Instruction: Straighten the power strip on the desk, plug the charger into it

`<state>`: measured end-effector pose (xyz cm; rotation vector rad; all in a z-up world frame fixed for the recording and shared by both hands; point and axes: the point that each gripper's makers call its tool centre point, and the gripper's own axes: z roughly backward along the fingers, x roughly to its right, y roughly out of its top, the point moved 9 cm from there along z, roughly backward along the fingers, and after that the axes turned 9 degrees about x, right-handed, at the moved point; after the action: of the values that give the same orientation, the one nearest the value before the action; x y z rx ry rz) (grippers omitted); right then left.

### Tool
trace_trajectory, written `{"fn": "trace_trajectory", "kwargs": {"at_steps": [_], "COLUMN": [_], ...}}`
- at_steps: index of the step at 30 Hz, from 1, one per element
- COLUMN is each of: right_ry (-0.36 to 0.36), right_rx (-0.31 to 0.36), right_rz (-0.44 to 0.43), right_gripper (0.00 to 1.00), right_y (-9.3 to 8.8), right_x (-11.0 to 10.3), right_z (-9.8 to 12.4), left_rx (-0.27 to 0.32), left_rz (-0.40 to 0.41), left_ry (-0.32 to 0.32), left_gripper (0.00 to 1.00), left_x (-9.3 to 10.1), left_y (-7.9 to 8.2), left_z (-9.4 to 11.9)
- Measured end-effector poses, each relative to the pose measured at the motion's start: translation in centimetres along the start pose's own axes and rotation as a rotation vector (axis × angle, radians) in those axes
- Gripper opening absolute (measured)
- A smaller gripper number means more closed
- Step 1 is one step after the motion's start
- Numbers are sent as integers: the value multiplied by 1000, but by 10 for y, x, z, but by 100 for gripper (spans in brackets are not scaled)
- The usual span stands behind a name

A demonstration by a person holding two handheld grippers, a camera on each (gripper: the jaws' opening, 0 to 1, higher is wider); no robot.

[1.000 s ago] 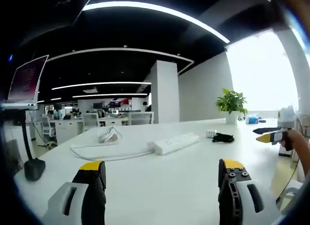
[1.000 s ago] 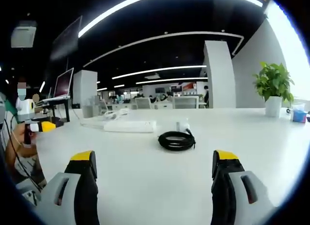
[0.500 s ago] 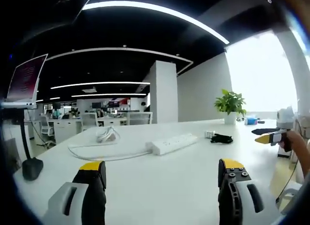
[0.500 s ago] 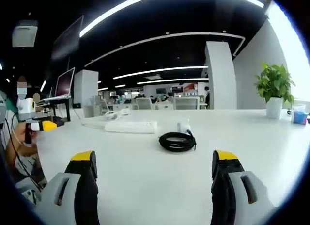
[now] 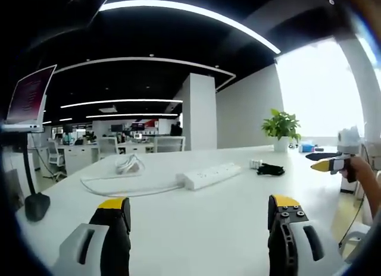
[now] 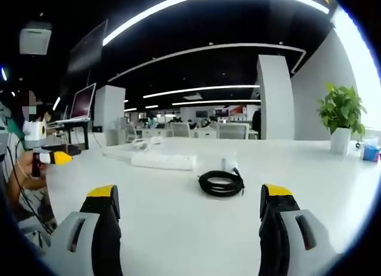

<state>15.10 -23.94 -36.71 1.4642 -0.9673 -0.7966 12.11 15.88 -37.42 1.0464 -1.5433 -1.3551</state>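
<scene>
While the left gripper (image 5: 197,219) and right gripper (image 6: 189,213) hover spread wide and empty, the power strip (image 5: 211,175) lies askew — charger (image 6: 221,180) beside it.

Power strip (image 5: 212,175) mid-desk (image 5: 196,228); charger (image 6: 225,163) right of it, coiled cable (image 6: 221,183) in front.

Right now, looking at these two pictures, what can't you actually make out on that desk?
- Power strip sockets: too small, in both views.
- Charger: partly hidden behind its coiled black cable in the right gripper view; a speck in the left gripper view.
- White cord: where it ends is too small to tell.
</scene>
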Motion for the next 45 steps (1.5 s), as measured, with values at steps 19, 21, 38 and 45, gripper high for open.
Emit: {"fn": "trace_trajectory", "kwargs": {"at_steps": [19,21,38,45], "right_ry": [23,29,96,129], "right_rx": [-27,-28,10,24], "right_rz": [-13,-16,6,41], "right_gripper": [97,97,92,92], "right_y": [-8,-9,5,16], "right_x": [1,-1,-8,-4], "right_z": [-7,-8,-34,-50], "left_rx": [-6,-8,14,30], "left_rz": [3,1,13,-2], "left_ry": [-10,-16,-32,-34], "left_gripper": [98,98,97,96], "left_x": [3,3,2,-1], "left_y": [-4,-4,3,10], "left_z": [-3,-4,-26,-36]}}
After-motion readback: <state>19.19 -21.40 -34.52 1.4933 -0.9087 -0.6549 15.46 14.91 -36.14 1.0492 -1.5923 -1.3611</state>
